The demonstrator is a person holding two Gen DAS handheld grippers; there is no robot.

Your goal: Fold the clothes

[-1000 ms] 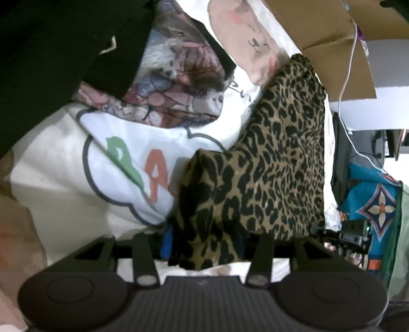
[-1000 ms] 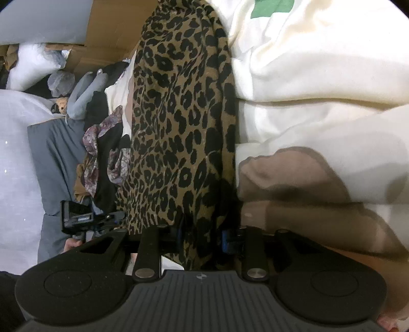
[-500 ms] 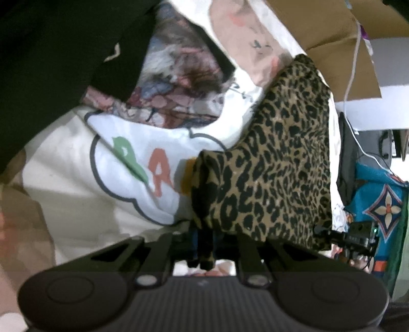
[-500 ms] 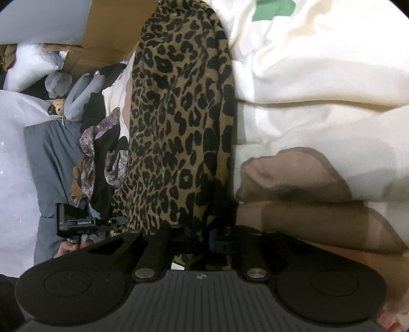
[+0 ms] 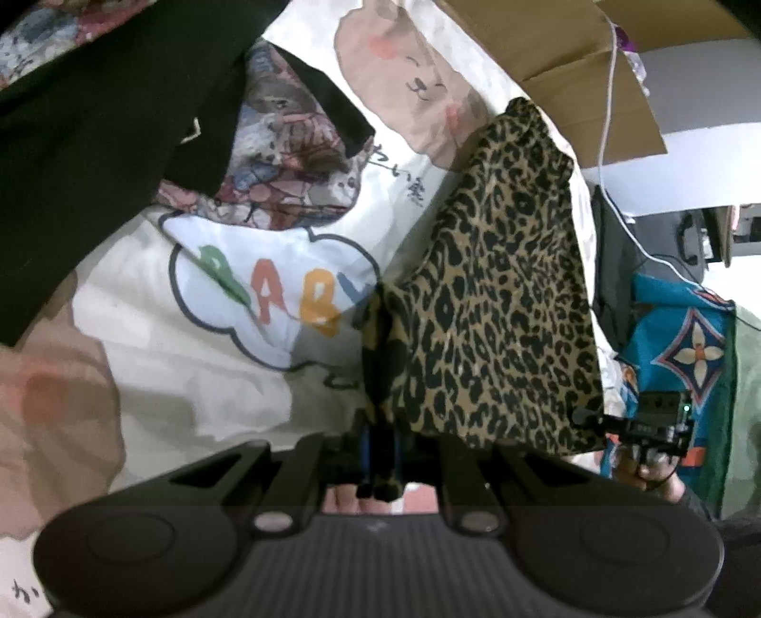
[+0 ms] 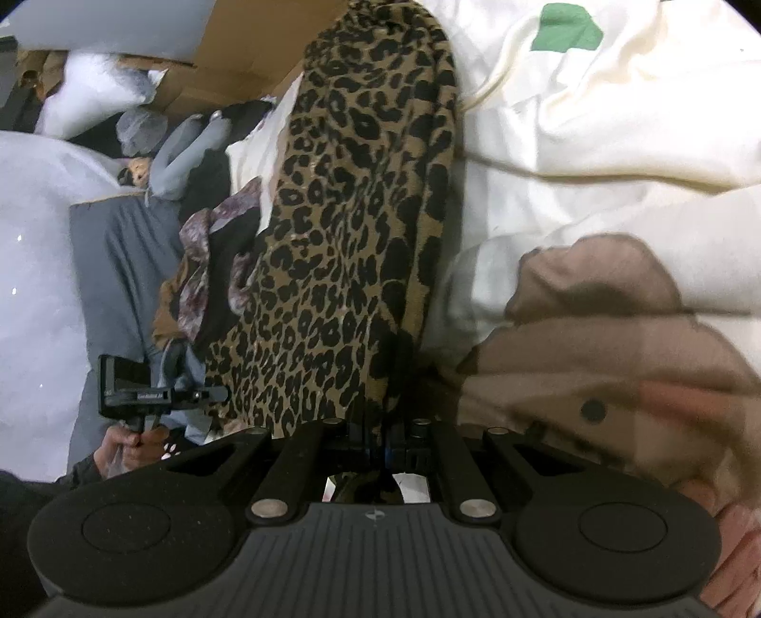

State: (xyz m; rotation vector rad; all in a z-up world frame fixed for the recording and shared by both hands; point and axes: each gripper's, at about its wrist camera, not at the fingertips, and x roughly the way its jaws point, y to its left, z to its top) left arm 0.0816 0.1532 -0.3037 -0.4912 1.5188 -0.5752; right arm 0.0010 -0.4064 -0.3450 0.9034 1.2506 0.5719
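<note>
Left gripper (image 5: 378,442) clamped on one bunched corner of the leopard-print garment (image 5: 499,304); right gripper (image 6: 380,442) pinched tight on its other near corner. Garment stretches away over a cream printed bedspread (image 5: 190,371), black clothing (image 5: 95,119) beside it

A bedroom at home. A cartoon-print quilt (image 5: 200,380) covers the bed (clothes (image 5: 119,119) heaped on it). Cardboard (image 5: 561,43) and pillows (image 6: 95,95) lie around.
</note>
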